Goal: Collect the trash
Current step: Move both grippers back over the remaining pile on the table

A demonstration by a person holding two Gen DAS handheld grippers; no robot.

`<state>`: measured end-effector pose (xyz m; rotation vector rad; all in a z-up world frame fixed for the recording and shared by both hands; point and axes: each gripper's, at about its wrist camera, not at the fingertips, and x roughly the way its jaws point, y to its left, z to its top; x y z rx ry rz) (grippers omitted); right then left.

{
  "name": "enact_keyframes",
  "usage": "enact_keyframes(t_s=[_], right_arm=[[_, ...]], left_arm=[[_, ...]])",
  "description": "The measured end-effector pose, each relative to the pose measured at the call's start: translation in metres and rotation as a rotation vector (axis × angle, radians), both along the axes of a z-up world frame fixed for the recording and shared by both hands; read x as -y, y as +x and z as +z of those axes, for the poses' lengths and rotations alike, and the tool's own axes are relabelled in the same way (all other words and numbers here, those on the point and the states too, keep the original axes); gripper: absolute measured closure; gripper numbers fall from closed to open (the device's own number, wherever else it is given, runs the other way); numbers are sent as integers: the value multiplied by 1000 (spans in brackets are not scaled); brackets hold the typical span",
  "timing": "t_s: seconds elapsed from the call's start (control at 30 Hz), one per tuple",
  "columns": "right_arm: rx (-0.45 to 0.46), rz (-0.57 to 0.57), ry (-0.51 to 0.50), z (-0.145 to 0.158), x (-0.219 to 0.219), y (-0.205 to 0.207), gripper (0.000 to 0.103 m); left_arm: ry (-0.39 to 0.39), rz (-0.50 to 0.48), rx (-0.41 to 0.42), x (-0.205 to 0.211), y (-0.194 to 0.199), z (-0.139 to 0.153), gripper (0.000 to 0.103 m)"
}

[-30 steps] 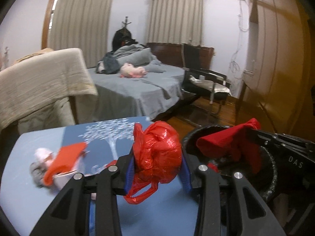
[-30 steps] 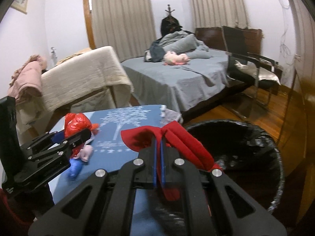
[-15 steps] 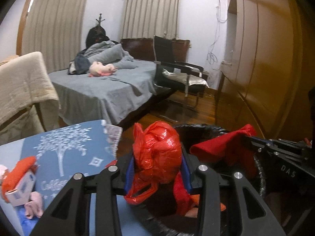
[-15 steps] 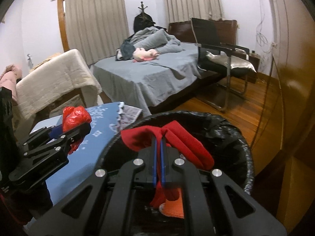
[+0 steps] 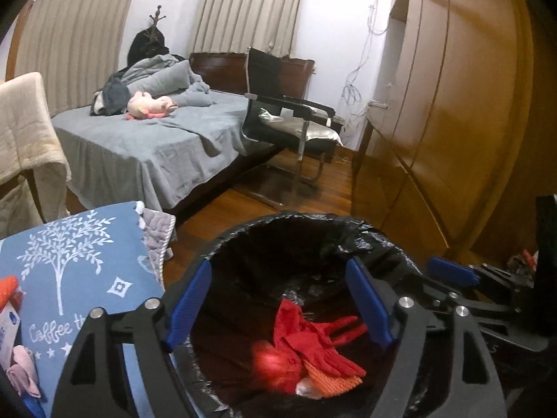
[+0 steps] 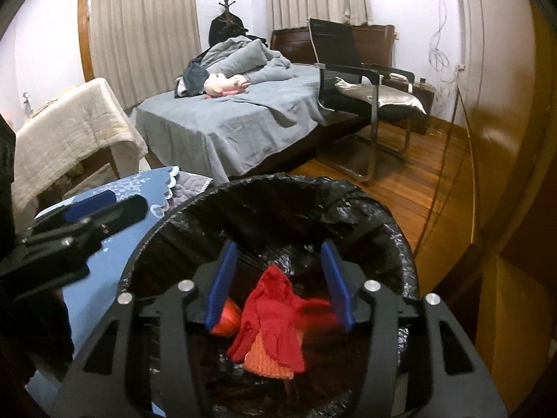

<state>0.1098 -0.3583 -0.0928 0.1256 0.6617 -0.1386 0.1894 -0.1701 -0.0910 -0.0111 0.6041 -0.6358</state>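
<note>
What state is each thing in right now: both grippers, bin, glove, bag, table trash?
Left gripper: jaws opening, nothing between them, over the bin.
Right gripper: jaws opening, empty, over the bin.
Bin: black-lined, open.
Glove: lying in the bin.
Bag: blurred, in the bin.
Table trash: not yet collected.

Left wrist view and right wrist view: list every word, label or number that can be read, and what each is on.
"Coffee th", white script, cut off by the left gripper: on the blue tablecloth, under the white tree print.
Small white box at the left edge: blue mark, too blurred to read.
Right wrist view: no readable text.
</note>
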Motion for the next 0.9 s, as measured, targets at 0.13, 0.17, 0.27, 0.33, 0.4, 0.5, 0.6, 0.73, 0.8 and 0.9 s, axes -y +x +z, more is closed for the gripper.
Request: enact_keyframes(t_s=[0.13,0.17,0.27,0.33,0.4,0.5,0.6,0.73,0.8,0.9], right_arm=[[30,-29,-20,4,-4,-7,14],[39,-30,-27,6,-7,-9,11],[56,-19,-21,11,-16,-10,9],[63,-10,-3,14,-24,-10,8],[70,15,10,16,-38,-7,7],[79,54,16,20,-60,-3,7],[84,101,24,20,-87,1,7],[84,163,38,19,-123,5,7],[82,196,35,17,-143,7,7],[75,238,40,13,-169,9,7]], left_arm=[[12,53,27,-19,-1,6,18],[17,67,39,-26,-3,8,16],[40,110,71,-47,-10,15,12],[52,143,86,-62,-16,17,9],[55,183,92,-81,-23,20,8],[67,250,94,-111,-33,22,8],[96,322,112,-145,-46,21,8],[128,397,127,-181,-57,18,8],[138,429,124,-199,-63,16,8],[157,481,120,-229,-71,10,8]])
